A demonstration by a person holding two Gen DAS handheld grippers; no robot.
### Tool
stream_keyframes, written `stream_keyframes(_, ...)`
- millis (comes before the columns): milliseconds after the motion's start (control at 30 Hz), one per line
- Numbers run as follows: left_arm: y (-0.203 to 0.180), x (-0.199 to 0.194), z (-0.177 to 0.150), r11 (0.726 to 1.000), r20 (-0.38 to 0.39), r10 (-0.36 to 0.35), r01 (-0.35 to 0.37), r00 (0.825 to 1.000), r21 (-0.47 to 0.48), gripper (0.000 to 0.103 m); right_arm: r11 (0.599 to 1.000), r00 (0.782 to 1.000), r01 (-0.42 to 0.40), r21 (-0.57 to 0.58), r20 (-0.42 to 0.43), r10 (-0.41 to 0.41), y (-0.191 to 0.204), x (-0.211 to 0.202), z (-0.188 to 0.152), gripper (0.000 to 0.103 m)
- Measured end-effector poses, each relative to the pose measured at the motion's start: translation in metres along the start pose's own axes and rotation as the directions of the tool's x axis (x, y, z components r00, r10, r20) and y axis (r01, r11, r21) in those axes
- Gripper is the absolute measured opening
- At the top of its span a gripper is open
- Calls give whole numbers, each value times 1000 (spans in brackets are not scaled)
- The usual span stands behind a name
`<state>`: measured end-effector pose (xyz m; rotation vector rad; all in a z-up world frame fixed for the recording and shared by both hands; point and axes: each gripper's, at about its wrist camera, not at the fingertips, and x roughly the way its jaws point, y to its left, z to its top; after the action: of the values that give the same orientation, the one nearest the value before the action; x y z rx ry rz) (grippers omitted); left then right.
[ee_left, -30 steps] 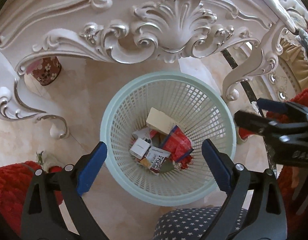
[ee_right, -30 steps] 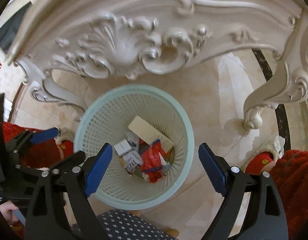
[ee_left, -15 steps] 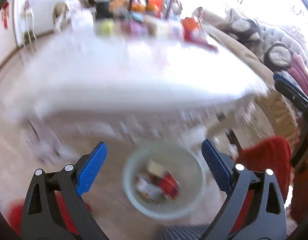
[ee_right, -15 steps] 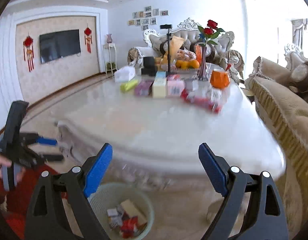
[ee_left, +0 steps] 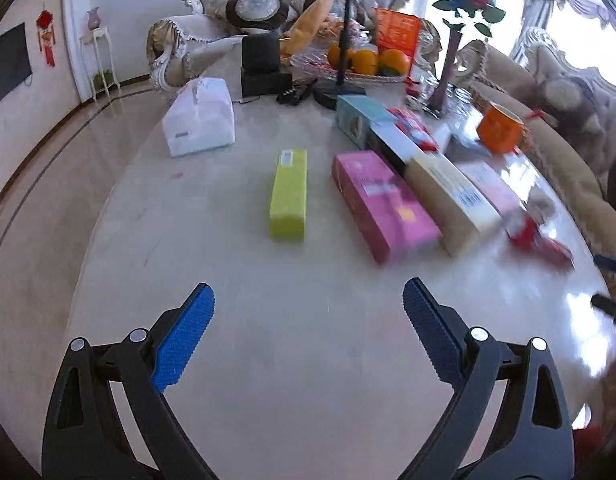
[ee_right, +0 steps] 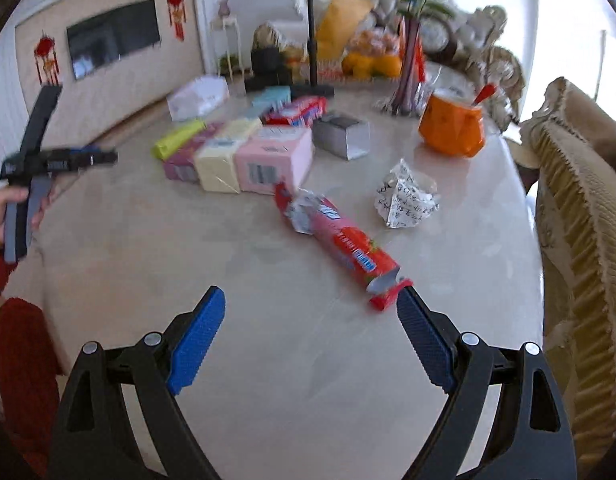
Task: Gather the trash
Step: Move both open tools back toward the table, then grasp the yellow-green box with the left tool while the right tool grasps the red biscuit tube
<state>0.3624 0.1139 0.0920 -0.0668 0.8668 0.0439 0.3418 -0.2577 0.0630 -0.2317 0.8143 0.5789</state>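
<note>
Both grippers are open and empty above the marble table [ee_left: 236, 288]. In the left wrist view my left gripper [ee_left: 308, 332] faces a yellow-green box [ee_left: 289, 199], a pink box [ee_left: 384, 205] and a cream box [ee_left: 452, 200]. In the right wrist view my right gripper [ee_right: 310, 336] hovers near a torn red wrapper [ee_right: 340, 240], whose near end lies by the right fingertip [ee_right: 412, 312]. A crumpled silver wrapper [ee_right: 406, 200] lies beyond it. The left gripper [ee_right: 88, 157] shows at the far left of the right wrist view. The bin is out of view.
A white tissue box [ee_left: 200, 120], an orange cup [ee_right: 452, 128], a vase with roses [ee_right: 410, 56], a fruit tray [ee_left: 364, 62], a camera stand [ee_left: 344, 40] and a silver box [ee_right: 342, 134] stand farther back. A beige sofa [ee_right: 580, 200] borders the table's right edge.
Both grippers have swung up from over the mint waste basket under the table to above the tabletop. Both stay open and empty.
</note>
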Motion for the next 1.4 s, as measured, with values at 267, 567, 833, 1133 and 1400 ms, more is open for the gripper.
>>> stream_keyframes(267, -5, 66, 39, 998, -32, 48, -47, 998, 50, 93, 998, 998, -9, -68, -58, 5, -15, 36, 22, 83)
stream_keyframes(567, -2, 100, 57, 993, -58, 105, -102, 993, 55, 93, 994, 992, -37, -102, -125, 24, -12, 67, 27, 82)
stream_keyframes(833, 6, 108, 51, 998, -96, 58, -54, 994, 44, 56, 999, 991, -7, -36, -136, 2, -18, 69, 34, 50)
stream_keyframes(1133, 9, 89, 42, 999, -78, 42, -42, 996, -1, 30, 998, 993, 46, 43, -107, -41, 4, 46, 18, 26)
stream_keyframes(1400, 15, 4, 9, 998, 33, -68, 69, 997, -11, 30, 979, 996, -81, 186, 55, 72, 40, -20, -5, 26)
